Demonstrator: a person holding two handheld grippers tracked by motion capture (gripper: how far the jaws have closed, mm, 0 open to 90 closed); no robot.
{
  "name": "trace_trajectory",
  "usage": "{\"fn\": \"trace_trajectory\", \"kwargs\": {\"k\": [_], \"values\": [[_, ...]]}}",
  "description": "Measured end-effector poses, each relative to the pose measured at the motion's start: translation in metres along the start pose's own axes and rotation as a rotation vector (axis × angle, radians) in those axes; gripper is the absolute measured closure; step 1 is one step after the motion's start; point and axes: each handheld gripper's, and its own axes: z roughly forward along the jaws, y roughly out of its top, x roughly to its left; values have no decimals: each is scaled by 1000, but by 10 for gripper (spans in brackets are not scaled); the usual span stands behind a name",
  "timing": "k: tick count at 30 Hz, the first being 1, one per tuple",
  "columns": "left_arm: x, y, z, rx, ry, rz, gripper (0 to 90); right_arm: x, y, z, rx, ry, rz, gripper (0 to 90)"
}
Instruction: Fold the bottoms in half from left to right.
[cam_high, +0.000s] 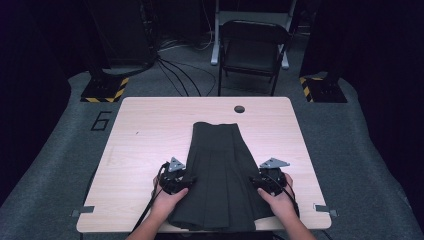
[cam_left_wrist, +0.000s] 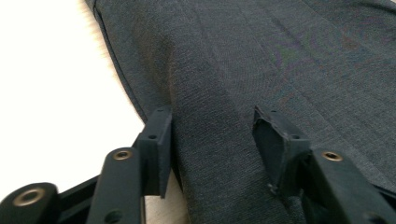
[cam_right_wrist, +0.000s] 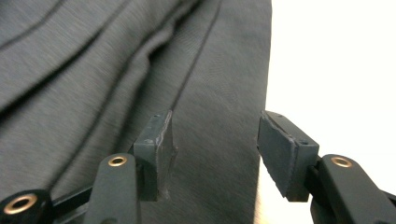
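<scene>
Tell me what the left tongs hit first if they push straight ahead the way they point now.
Most likely the dark pleated skirt. The left tongs stand open over its edge, cloth between the jaws and ahead of them. The table lies off to one side. Depth is hard to judge.

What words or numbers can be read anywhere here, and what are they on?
"6": a large dark numeral on the grey floor mat, left of the table.
Nothing readable on the dark skirt, the chair or the striped stand bases.
</scene>
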Motion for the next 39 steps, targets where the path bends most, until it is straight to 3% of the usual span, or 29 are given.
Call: {"fn": "trace_trajectory", "kwargs": {"k": [3, 6, 10, 12, 13, 14, 18, 21, 27, 28, 29, 31, 35, 38, 39], "values": [[1, -1, 0, 2, -7, 15, 567, -3, -3, 4, 22, -4, 15, 464], [0, -1, 2, -20, -11, -8, 633, -2, -5, 8, 45, 8, 20, 503], [-1, 0, 0, -10, -8, 5, 741, 0, -5, 9, 37, 17, 0, 661], [0, 1, -1, -4, -5, 11, 786, 5, -4, 10, 37, 42, 30, 766], [0, 2, -2, -5, -4, 6, 803, 4, -4, 10, 40, 48, -6, 801], [1, 3, -3, -1, -6, 7, 822, 8, -2, 11, 41, 45, -5, 844], [4, 4, -10, 18, 5, 35, 831, 14, 1, 11, 42, 79, -20, 899], [9, 4, -17, 16, -3, 23, 833, 21, 3, 11, 49, 135, -17, 900], [24, 1, -35, 45, 18, 59, 835, 52, 8, 15, 69, 178, -143, 900], [27, -1, -38, 45, 25, 60, 834, 58, 9, 15, 72, 184, -145, 892], [31, -2, -40, 52, 24, 57, 835, 63, 11, 16, 58, 169, -165, 777], [38, -4, -45, 52, 31, 58, 834, 66, 14, 16, 45, 131, -172, 672], [51, -9, -54, 60, 31, 39, 834, 57, 17, 18, 26, 66, -91, 553], [58, -12, -59, 61, 37, 27, 834, 52, 16, 23, 51, 94, -28, 532], [61, -13, -61, 60, 38, 22, 834, 52, 14, 24, 57, 102, -43, 532]]}}
